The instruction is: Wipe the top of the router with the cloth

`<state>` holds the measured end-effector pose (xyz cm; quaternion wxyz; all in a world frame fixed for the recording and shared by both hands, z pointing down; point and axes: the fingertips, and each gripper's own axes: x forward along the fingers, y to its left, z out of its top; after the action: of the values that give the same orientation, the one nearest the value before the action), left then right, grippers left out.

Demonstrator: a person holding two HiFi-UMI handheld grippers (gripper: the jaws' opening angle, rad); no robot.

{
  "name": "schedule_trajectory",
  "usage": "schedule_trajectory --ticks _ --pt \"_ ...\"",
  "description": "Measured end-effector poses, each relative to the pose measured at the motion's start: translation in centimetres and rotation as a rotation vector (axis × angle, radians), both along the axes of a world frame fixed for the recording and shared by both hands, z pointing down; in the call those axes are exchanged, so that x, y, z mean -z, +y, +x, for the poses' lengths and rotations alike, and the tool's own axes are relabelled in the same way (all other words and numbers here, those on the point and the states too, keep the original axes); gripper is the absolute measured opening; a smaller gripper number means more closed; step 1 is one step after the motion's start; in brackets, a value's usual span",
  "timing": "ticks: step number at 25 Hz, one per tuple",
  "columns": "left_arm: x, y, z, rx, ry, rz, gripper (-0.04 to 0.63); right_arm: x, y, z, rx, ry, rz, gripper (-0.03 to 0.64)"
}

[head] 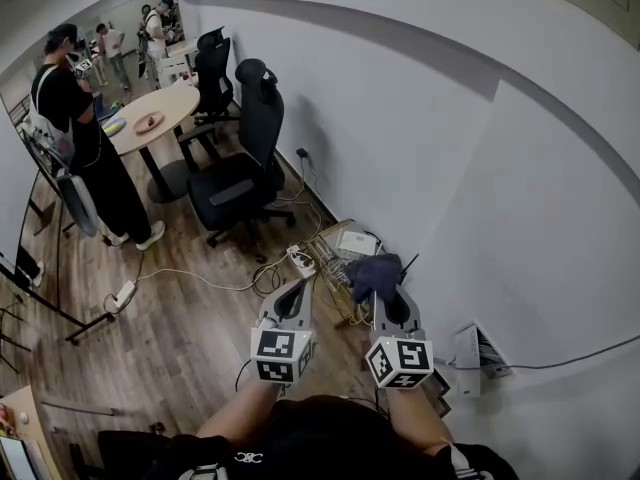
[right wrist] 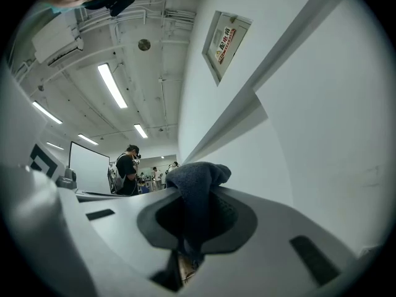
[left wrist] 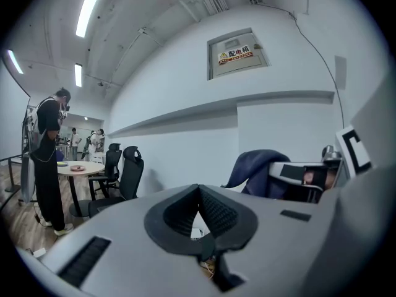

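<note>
A dark blue cloth (head: 374,271) is clamped in the jaws of the right gripper (head: 386,296), just right of centre in the lower half of the head view. The white router (head: 356,242) is seen just above the cloth in the frame, in a wire basket (head: 337,277) on the wooden floor (head: 190,313) by the wall. Whether cloth and router touch cannot be told. The left gripper (head: 299,288), to the cloth's left, has its jaws closed together with nothing between them.
</note>
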<state>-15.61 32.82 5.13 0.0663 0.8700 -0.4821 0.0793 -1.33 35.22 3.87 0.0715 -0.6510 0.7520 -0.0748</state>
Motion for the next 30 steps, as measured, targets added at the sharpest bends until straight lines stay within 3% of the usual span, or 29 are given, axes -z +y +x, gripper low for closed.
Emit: schedule_trajectory --ticks 20,30 --pt "-1.7 0.7 6.8 -0.026 -0.033 -0.014 0.002 -1.4 0.6 7.8 -0.035 -0.033 -0.004 0.028" --pt "-2.7 -0.5 7.7 -0.032 -0.028 -0.019 0.002 -2.1 -0.3 7.9 -0.012 -0.012 -0.005 0.028"
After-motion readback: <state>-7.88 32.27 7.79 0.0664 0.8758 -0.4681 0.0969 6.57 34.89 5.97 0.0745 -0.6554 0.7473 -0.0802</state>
